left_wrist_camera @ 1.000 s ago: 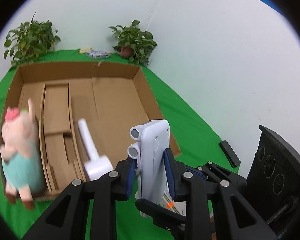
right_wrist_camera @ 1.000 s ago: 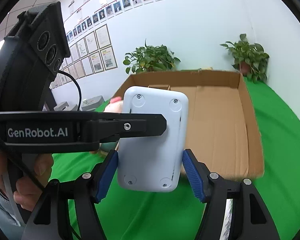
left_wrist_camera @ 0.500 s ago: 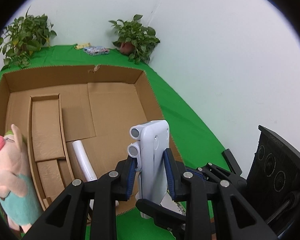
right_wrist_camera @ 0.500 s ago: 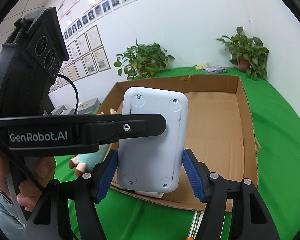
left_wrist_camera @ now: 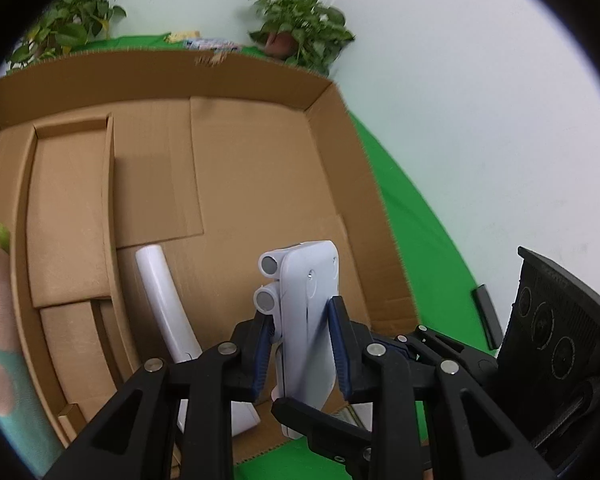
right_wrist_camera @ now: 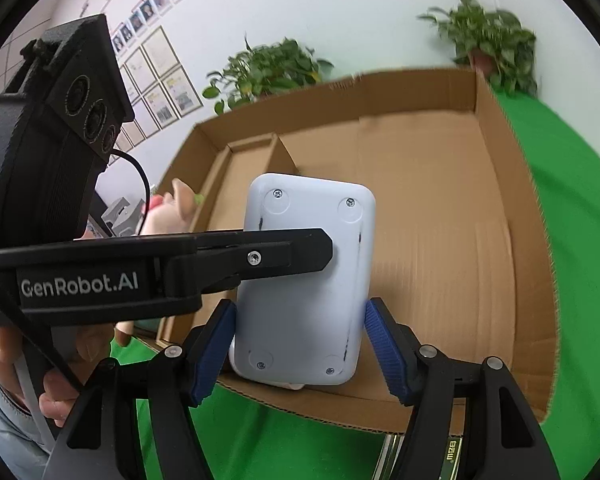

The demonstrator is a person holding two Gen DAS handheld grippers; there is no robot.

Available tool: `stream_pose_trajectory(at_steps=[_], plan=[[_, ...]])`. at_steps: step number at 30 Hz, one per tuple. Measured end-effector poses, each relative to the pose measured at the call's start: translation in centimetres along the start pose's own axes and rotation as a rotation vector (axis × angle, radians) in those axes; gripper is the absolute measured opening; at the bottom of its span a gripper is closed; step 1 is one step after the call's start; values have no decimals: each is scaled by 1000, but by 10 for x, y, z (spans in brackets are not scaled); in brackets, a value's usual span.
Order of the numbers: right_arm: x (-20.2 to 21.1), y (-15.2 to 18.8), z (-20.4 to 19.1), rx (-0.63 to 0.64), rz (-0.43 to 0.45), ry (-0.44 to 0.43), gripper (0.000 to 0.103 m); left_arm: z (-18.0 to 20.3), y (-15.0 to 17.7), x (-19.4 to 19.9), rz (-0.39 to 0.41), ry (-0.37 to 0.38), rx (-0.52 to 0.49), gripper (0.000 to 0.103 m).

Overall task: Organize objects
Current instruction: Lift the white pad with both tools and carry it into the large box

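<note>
Green cloth [left_wrist_camera: 416, 216] is covering the tabletop, w/ a shallow corrugated cardboard tray [left_wrist_camera: 332, 128] lying on it as the landmark. Both tongs are sharing one smooth white plastic device [left_wrist_camera: 310, 320]: rounded corners, recessed screws, two grey-capped cylinders on its edge. Left gripper [left_wrist_camera: 300, 344] is clenching its narrow sides w/ ribbed blue pads; right gripper [right_wrist_camera: 300, 344] is flanking the broad back face [right_wrist_camera: 308, 280], left pad touching, right pad just beside the edge, so can't tell if it's pressing. Device is hanging upright over the tray's near edge. "GenRobot.AI" is reading in white on the left gripper's black arm, seen from the right wrist. Inside the tray: white curved plastic handle [left_wrist_camera: 164, 300] lying flat near the front, cardboard divider strips [left_wrist_camera: 112, 208] along the left part; right half is showing bare board. Plush pig [right_wrist_camera: 168, 212], fuzzy pink w/ teal dress, is standing just outside the tray's left wall. Potted plants [left_wrist_camera: 300, 20] are sitting beyond the far wall.
</note>
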State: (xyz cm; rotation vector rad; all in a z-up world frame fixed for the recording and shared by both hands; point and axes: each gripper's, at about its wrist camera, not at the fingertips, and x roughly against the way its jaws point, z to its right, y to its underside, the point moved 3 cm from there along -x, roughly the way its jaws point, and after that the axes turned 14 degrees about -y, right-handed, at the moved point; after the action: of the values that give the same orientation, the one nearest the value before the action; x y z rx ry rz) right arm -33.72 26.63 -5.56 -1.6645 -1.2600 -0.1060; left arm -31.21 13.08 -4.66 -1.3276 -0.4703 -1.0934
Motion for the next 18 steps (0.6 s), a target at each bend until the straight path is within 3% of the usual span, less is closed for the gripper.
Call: stream_pose_trajectory(at_steps=[15,16,17,18], plan=[[-38,19,45,-108,-94,-13,63,-4,11,-52,-116,-40,22,26],[-40,19,45,-109,-99,-9,61,-4,12,-56,-121,-65,20,21],[-42,19,46,-108,-105,-5,30,-5,14,-60,-131,-103,8,19],[-44,19,42,-95,-117,-25,28,-6,15,-64,-143,-95,15,20]])
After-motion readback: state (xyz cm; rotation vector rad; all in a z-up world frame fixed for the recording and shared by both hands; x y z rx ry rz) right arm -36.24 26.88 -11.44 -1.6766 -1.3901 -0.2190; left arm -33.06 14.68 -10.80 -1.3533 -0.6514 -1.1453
